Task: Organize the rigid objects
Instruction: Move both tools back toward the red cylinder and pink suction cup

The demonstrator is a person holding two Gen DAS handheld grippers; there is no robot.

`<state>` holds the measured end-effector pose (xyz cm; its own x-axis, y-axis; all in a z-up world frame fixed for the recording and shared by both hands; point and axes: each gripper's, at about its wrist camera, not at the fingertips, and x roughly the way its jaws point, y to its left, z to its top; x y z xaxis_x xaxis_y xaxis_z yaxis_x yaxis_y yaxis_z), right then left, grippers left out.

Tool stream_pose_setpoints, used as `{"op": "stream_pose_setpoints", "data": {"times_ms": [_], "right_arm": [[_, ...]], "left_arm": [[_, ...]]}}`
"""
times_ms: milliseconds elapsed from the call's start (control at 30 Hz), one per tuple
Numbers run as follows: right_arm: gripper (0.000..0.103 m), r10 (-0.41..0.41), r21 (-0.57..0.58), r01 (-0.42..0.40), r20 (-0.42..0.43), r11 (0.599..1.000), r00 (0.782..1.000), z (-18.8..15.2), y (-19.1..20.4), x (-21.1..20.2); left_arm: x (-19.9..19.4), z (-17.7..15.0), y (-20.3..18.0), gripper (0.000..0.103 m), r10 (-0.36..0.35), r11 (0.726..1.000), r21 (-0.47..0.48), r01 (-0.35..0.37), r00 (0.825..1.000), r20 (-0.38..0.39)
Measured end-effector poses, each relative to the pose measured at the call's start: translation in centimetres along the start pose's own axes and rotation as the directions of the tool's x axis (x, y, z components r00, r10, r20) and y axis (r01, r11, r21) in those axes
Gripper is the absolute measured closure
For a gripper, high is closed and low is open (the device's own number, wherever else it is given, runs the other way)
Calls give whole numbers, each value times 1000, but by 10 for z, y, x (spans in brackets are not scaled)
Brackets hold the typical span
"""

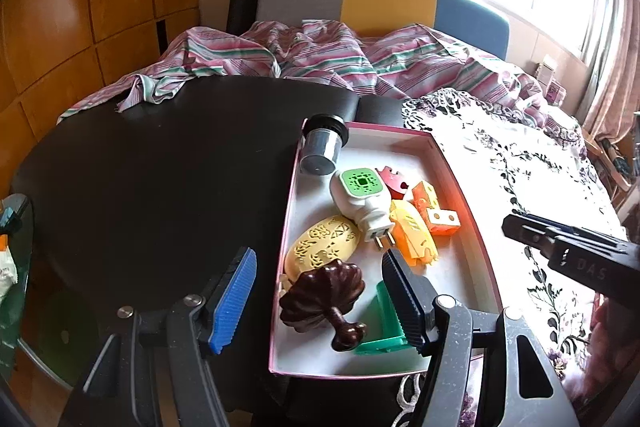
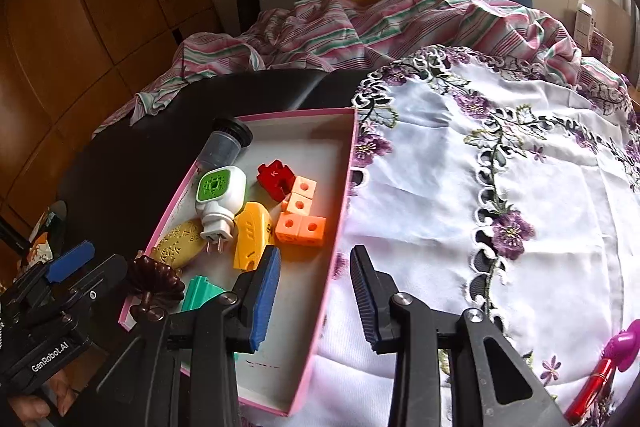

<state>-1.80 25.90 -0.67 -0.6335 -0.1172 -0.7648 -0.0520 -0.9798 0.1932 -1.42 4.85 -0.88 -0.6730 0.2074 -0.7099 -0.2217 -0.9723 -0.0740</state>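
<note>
Hovering over the pink box [image 1: 472, 187] of sorted pieces, the left gripper [image 1: 320, 295] gapes empty, while the right gripper [image 2: 316, 297], narrower and empty, should swing toward the red-and-pink toy [image 2: 608, 367] and grip its middle squarely.

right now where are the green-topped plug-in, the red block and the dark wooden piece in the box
green-topped plug-in [image 2: 219, 194]: right wrist view, on its white body
red block [image 2: 274, 179]: right wrist view, on its top face
dark wooden piece [image 1: 324, 293]: left wrist view, on its scalloped top
</note>
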Motion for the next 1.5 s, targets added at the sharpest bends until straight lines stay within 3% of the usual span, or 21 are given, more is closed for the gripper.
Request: {"op": "stream_pose_setpoints", "data": {"times_ms": [400, 667, 1100, 1500], "right_arm": [[66, -50, 101, 46, 34, 994, 998, -4, -55, -48], [66, -137, 211, 123, 55, 970, 989, -11, -107, -81], [66, -271, 391, 233, 45, 890, 961, -40, -189, -128], [66, -333, 524, 271, 24, 807, 943, -80, -238, -155]], "left_arm": [[-2, 1, -30, 37, -45, 996, 82, 44, 999, 7], [0, 1, -59, 37, -91, 984, 154, 90, 996, -2], [5, -2, -101, 37, -157, 959, 236, 159, 987, -26], [13, -5, -143, 37, -234, 919, 310, 245, 970, -73]]}}
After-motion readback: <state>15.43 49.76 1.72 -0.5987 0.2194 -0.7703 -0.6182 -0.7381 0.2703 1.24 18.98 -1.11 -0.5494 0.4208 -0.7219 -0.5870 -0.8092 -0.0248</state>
